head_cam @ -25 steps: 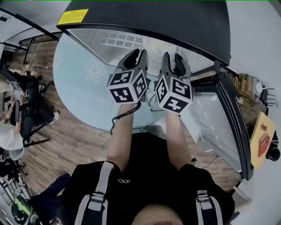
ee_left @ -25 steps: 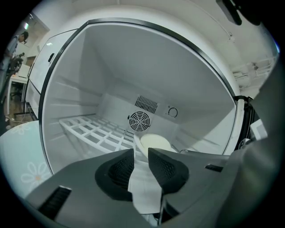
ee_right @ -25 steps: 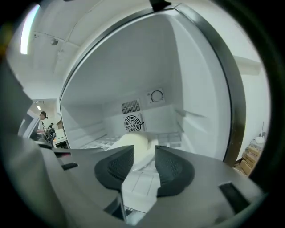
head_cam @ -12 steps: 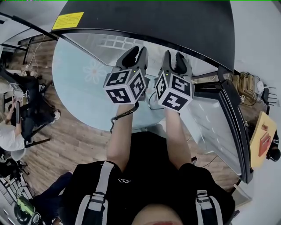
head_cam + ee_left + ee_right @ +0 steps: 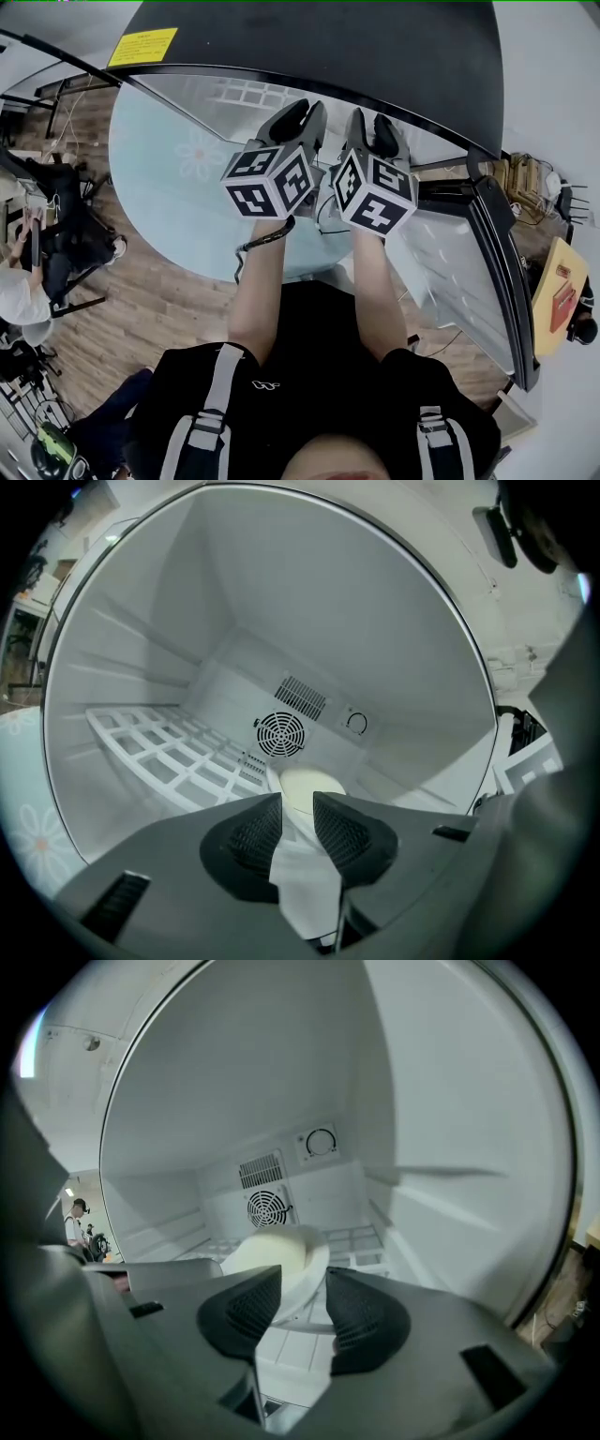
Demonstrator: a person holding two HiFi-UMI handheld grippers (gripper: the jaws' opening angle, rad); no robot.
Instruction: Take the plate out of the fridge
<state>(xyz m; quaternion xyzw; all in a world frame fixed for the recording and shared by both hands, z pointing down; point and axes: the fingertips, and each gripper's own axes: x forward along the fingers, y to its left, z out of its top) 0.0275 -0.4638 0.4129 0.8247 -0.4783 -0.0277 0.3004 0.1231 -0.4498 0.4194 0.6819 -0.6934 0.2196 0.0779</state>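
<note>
Right gripper view: we see the round, smooth cream plate (image 5: 281,1252) on the fridge's (image 5: 450,1147) white grid shelf (image 5: 361,1238), at 12 o'clock of the right gripper's (image 5: 303,1279) narrowly parted jaws. The left gripper's (image 5: 296,801) mesh-textured jaws have just been opening, with nothing between them.

Cream plate (image 5: 279,1252); fridge (image 5: 309,592) white inside, black top; yellow label (image 5: 142,47).

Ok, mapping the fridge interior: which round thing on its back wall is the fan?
The fan is the larger grilled one, lower left of the dial.
</note>
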